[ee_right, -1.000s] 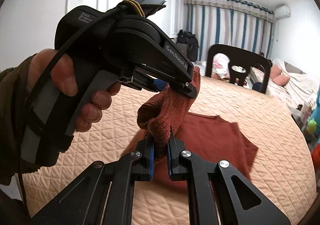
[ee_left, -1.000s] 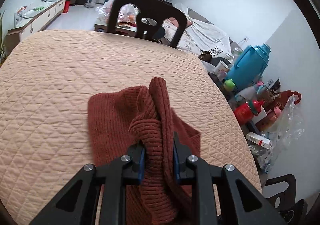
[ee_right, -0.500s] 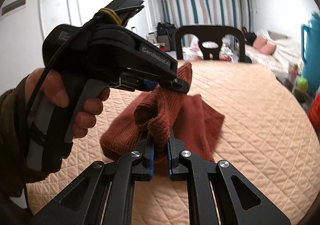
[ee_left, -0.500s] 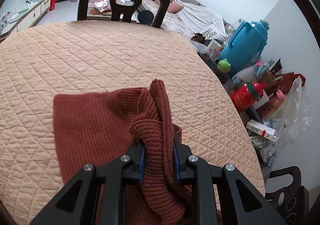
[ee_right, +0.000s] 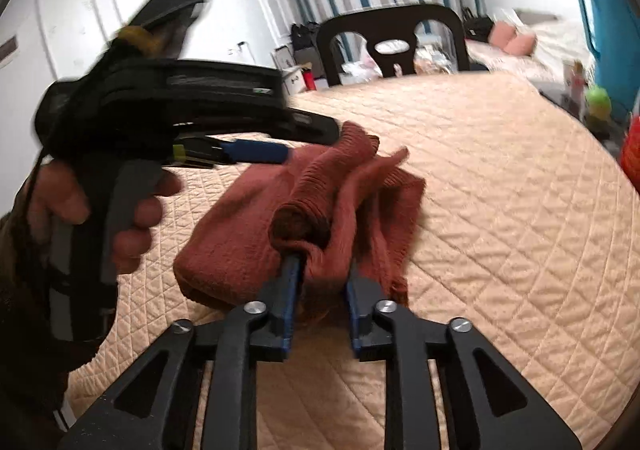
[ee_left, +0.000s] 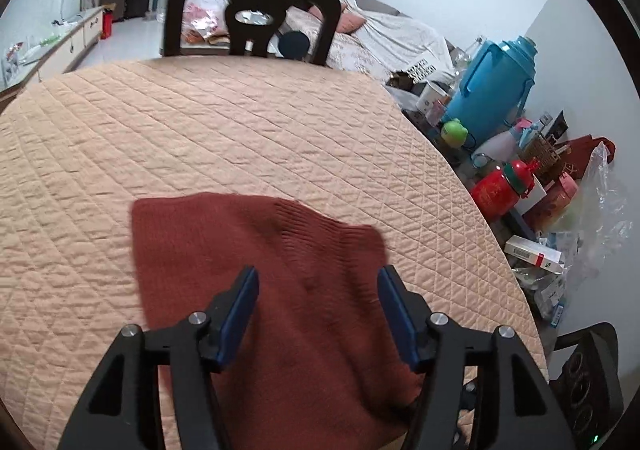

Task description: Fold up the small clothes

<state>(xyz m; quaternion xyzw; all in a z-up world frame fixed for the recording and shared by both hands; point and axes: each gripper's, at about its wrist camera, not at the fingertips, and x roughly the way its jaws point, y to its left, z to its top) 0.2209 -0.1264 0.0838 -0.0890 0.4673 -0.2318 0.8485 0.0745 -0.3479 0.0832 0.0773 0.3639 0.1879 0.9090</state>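
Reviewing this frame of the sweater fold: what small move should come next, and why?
Probably widen the right claw and draw it back. Both claws have just been opening: the left claw stands wide over the rust sweater, gripping nothing, while a bunched fold sits in the right's narrower gap, not yet flat on the quilted table.

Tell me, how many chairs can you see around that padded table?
2. One dark chair stands at the far side of the table. The back of a second black chair shows at the table's near right edge. Others may be out of view.
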